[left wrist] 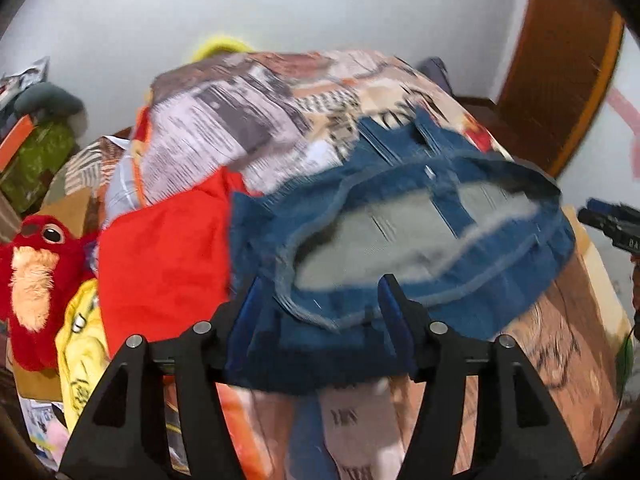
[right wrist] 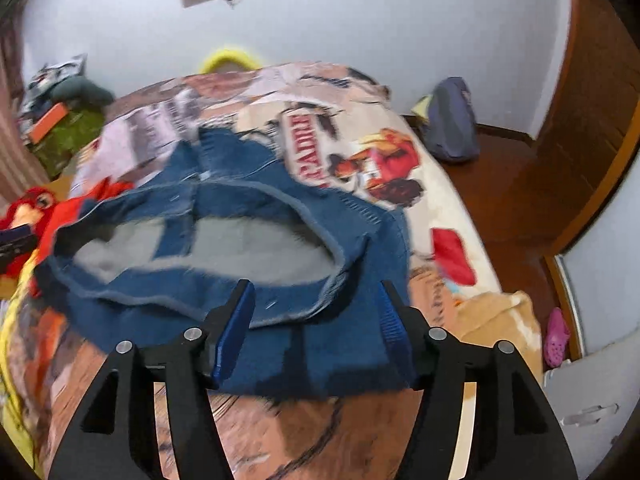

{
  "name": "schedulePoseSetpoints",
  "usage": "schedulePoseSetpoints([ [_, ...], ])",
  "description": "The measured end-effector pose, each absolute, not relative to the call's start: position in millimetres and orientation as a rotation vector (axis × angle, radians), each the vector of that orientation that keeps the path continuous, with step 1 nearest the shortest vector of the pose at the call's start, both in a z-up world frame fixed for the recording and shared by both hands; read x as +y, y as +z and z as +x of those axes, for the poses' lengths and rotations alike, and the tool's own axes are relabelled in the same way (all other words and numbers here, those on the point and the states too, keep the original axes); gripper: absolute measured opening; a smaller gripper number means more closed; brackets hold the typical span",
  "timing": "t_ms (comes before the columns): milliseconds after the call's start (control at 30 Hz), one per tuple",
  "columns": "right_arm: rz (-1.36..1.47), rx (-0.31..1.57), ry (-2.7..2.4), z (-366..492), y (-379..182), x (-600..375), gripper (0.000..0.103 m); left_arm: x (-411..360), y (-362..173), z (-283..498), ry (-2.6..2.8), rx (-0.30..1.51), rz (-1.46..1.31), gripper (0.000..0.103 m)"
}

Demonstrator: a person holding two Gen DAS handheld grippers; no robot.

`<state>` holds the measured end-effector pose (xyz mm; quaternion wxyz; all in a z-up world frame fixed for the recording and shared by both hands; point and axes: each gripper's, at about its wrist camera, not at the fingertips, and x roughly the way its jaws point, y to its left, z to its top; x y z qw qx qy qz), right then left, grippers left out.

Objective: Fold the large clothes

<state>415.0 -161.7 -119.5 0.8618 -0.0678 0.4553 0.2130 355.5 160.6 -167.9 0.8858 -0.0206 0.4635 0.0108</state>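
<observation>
While blue jeans (left wrist: 400,248) lie on bed (right wrist: 440,184), left gripper (left wrist: 320,300) fingers (left wrist: 250,304) apart, right gripper (right wrist: 314,312) fingers (right wrist: 236,320) apart, jeans loose between.

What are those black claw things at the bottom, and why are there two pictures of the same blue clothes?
Those claws are two grabbing tools that a person holds, one in each hand. Each has a camera looking along its fingers, so you get one picture from the left gripper and one from the right gripper. Blue denim jeans lie on a bed with a picture-printed cover. A red plush toy and a red cloth lie beside them. Both claws are open, so nothing is held.
</observation>
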Motion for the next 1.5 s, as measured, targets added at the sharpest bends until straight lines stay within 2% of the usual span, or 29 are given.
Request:
schedulePoseSetpoints([
  [133, -0.155, 1.013, 0.502, 404, -144, -144, 0.060, 136, -202, 352, -0.023, 1.043, 0.004, 0.061],
  [333, -0.194, 1.100, 0.531, 405, -184, -118, 0.060, 123, -237, 384, 0.021, 1.067, 0.055, 0.061],
  [400, -0.219, 1.105, 0.545, 411, -192, -106, 0.064, 128, -240, 399, 0.007, 1.059, 0.026, 0.063],
  [433, -0.234, 1.109, 0.571, 418, -194, -98, 0.071, 132, -241, 410, 0.016, 1.059, 0.018, 0.063],
  [600, -0.226, 1.163, 0.566, 478, -198, -72, 0.071, 164, -246, 467, 0.135, 1.080, 0.031, 0.063],
  [800, -0.149, 0.998, 0.285, 536, -170, -73, 0.070, 212, -233, 511, 0.284, 1.038, -0.010, 0.062],
  [1000, -0.052, 0.952, 0.352, 519, -149, -75, 0.070, 220, -206, 496, 0.297, 0.967, -0.030, 0.062],
  [1367, -0.238, 0.921, 0.544, 444, -150, -45, 0.070, 159, -195, 436, 0.128, 0.950, 0.033, 0.063],
  [1500, -0.282, 0.968, 0.608, 426, -164, -34, 0.071, 138, -201, 420, 0.081, 0.959, 0.051, 0.070],
])
